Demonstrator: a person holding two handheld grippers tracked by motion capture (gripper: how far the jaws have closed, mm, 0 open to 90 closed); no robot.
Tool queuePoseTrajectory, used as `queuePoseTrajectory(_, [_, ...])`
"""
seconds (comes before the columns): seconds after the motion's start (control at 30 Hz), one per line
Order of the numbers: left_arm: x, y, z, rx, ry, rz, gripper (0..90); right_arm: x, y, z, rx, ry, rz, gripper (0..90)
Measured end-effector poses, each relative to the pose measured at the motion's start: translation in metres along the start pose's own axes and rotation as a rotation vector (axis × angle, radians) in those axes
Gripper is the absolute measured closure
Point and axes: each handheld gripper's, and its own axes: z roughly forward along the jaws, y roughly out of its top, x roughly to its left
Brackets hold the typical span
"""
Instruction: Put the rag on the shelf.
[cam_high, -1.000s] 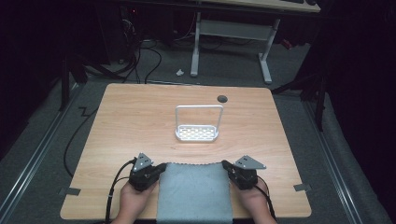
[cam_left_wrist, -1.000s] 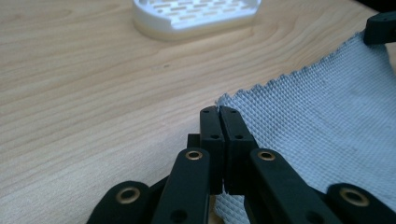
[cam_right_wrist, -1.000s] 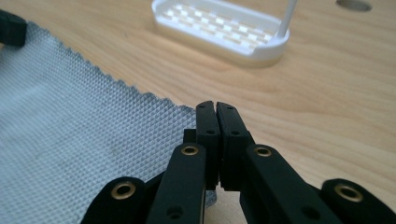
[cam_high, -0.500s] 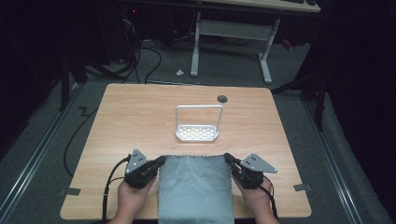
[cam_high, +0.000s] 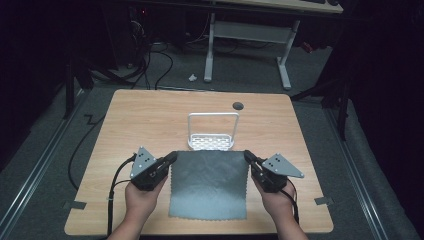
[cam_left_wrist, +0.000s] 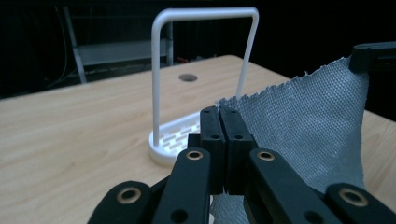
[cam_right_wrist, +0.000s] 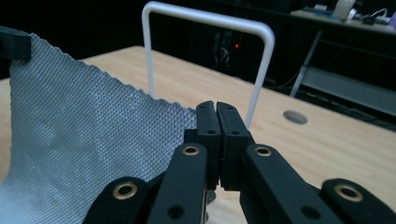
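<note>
A grey woven cloth (cam_high: 210, 182) hangs stretched between my two grippers over the near half of the wooden table (cam_high: 150, 115). My left gripper (cam_high: 172, 157) is shut on the cloth's far left corner, my right gripper (cam_high: 247, 156) on its far right corner. The left gripper view has its jaws (cam_left_wrist: 219, 112) pressed together with the cloth (cam_left_wrist: 308, 126) running off to the right. In the right gripper view the jaws (cam_right_wrist: 215, 108) are likewise closed and the cloth (cam_right_wrist: 88, 140) spreads left. A white wire rack (cam_high: 212, 131) with a perforated base stands just beyond the cloth's top edge.
A round cable hole (cam_high: 238, 105) sits in the table behind the rack. The rack's hoop (cam_left_wrist: 205, 14) rises straight ahead of both grippers (cam_right_wrist: 210, 21). A desk frame (cam_high: 245, 35) and cables lie on the dark floor beyond the table.
Both grippers have lifted, raising the cloth's far edge off the table, so the cloth now hangs from them and nearly reaches the rack's base.
</note>
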Motion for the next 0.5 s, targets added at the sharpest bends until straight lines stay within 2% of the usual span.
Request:
queuePoseTrajectory(0.1, [-0.001, 0.013, 0.0, -0.029, -0.001, 0.005, 88.9, -0.004, 0.011, -0.002, -0.037, -0.013, -0.002, 89.9])
queuePoseTrajectory(0.2, [-0.003, 0.027, -0.002, -0.059, 0.006, 0.031, 88.9, -0.007, 0.025, -0.006, -0.074, -0.019, -0.008, 89.9])
queuePoseTrajectory(0.5, [-0.004, 0.067, -0.009, -0.14, 0.022, 0.07, 89.0, -0.014, 0.073, -0.02, -0.183, -0.048, -0.037, 89.9])
